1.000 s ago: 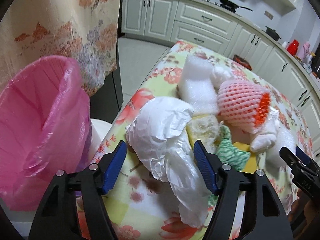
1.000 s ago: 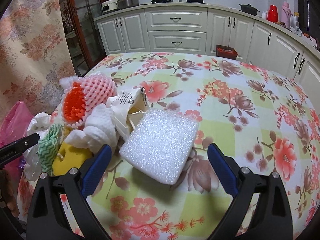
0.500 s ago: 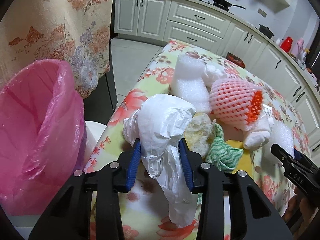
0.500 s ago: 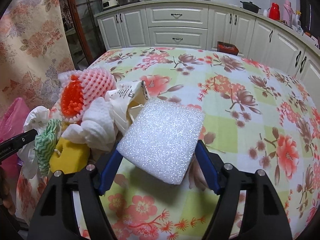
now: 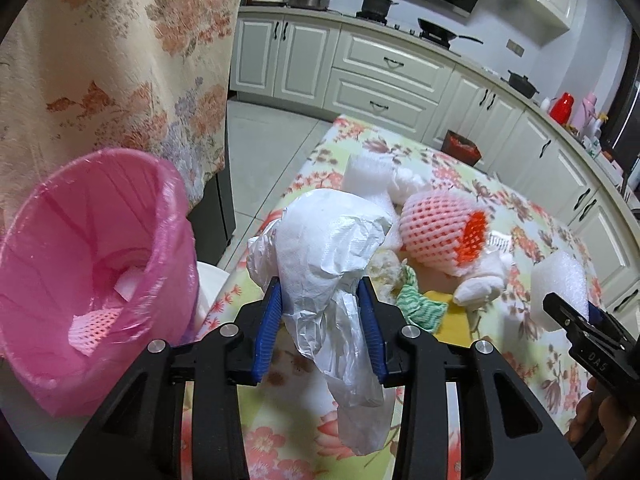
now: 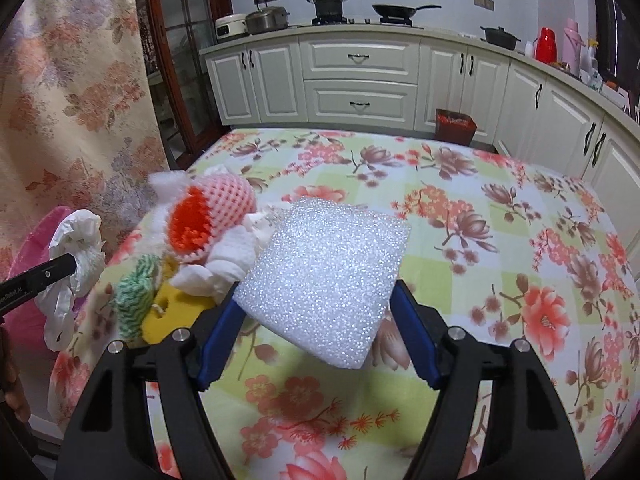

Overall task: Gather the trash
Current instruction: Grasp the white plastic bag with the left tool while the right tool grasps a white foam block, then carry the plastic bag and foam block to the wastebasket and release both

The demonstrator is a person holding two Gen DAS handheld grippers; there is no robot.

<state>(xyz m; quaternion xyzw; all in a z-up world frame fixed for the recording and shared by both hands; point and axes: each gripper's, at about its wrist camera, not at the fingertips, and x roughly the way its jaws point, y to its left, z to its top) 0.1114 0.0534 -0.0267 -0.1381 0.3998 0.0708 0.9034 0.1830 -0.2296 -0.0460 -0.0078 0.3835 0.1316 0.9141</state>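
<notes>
My left gripper (image 5: 322, 320) is shut on a crumpled white plastic bag (image 5: 328, 248) and holds it above the table edge, right of the pink-lined trash bin (image 5: 92, 256). My right gripper (image 6: 316, 328) is shut on a white foam pad (image 6: 328, 276) and holds it lifted over the floral tablecloth (image 6: 480, 200). On the table lie a pink and orange foam fruit net (image 5: 440, 228), white foam wraps (image 5: 480, 280), a green and white cloth (image 5: 420, 308) and a yellow sponge (image 6: 176, 308). The bin holds some pink net and white scraps.
A floral curtain (image 5: 100, 60) hangs behind the bin. White kitchen cabinets (image 6: 360, 80) with pots on the counter line the back. A small dark bin (image 6: 456, 124) stands on the floor past the table's far edge.
Both grippers closed, the left on the white bag and the right on the foam pad. Both have since lifted their loads off the table.
</notes>
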